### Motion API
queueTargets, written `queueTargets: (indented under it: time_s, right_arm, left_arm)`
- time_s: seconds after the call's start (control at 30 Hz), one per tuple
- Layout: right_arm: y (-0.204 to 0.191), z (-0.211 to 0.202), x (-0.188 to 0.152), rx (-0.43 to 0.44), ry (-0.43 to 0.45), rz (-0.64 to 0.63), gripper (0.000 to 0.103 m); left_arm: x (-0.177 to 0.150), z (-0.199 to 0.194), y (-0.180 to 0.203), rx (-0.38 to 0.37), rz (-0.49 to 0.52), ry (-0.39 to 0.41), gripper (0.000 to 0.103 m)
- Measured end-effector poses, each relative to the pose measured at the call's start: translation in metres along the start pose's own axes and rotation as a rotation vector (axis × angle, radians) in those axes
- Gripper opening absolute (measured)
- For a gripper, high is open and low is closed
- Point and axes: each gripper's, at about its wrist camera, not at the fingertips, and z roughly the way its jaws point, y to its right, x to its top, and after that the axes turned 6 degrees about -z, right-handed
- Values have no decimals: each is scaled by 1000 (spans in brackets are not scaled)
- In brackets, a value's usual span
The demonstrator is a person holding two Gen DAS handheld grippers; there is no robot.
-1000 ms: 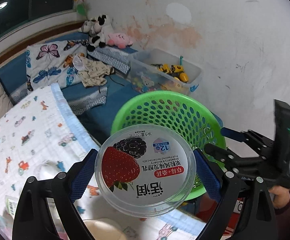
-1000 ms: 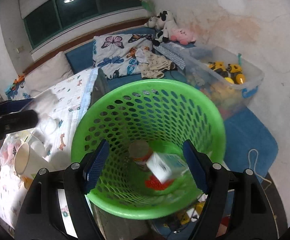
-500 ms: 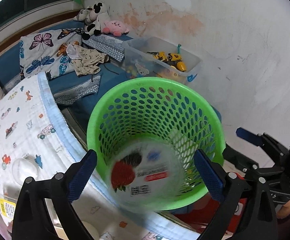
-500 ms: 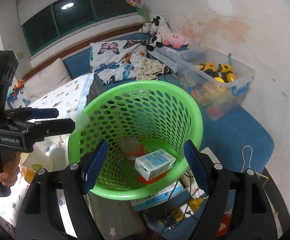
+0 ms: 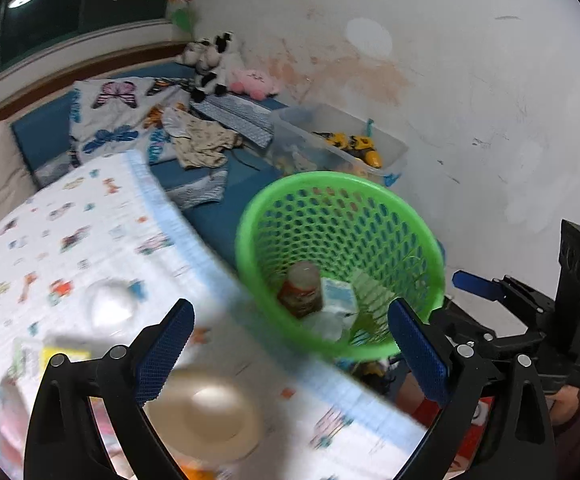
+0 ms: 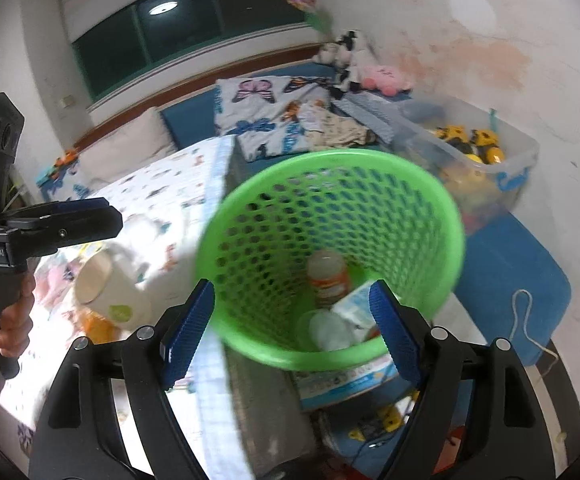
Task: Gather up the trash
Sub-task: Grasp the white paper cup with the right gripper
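Green basket: the perforated plastic basket (image 6: 330, 256) stands off the bed's edge, filling the middle of the right wrist view and sitting at about 1 o'clock in the left wrist view (image 5: 342, 260).
Basket contents: a small bottle with an orange label (image 6: 328, 276), a white-and-blue carton (image 6: 356, 306) and a clear round tub (image 6: 328, 330) lie on its floor, touching one another.
Left gripper: the left gripper (image 5: 290, 344) has its blue pads spread wide, with nothing between them.
Right gripper: the right gripper (image 6: 290, 328) is likewise spread and empty; its pads frame the near rim of the basket at 6 o'clock but do not grip it, as far as I can tell.
Remaining trash: a paper cup (image 5: 209, 412) lies on the printed bedsheet (image 5: 89, 240), blurred, at about 7 o'clock from the left gripper's fingers and just below them; its open mouth faces the camera, so its long axis seems to run roughly along the fingers.
Second look at the cup: in the right wrist view the same cup (image 6: 107, 292) lies on its side at 9 o'clock, near the left gripper's body.
Other litter: a yellow-and-white wrapper (image 5: 57, 354) and a crumpled clear piece (image 5: 111, 304) lie near the cup.
Nearer hand: the left, clearly.
Next move, by my judgement: drop the left fingers across the cup's wall.
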Motion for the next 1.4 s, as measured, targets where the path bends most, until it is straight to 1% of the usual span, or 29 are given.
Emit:
queueTargets:
  time_s: [0.2,0.4,0.63,0.77,0.9,1.03,1.17,1.33,1.4]
  right_arm:
    - [-42,5,-4,75,-13,-72,81]
    - [-84,16,-5,150,-31,-135,82]
    - [-125,35,-2,197,-50,-207,82]
    - [-141,49,0,205,-63,-242,82]
    - [-151,65,1,199,-78,-268,82]
    - [-154,80,2,202,-99,-264,82]
    - [-156,90,4,206,-106,-270,82]
    - [-159,94,5,211,-100,-278,82]
    - [-160,95,5,201,-99,-277,82]
  left_arm:
    - [-24,-46,-43,61,-39,51,94]
    - [-47,-81,-84,121,-88,84,94]
    - [-83,-101,-123,196,-124,73,94]
    - [-106,-108,-139,214,-145,59,94]
    - [-123,-107,-146,222,-150,38,94]
    - [-135,-101,-147,219,-151,11,94]
    - [-139,-92,-142,199,-137,2,94]
    - [-137,-77,-130,182,-96,-6,94]
    - [-134,-71,-125,179,-78,-9,93]
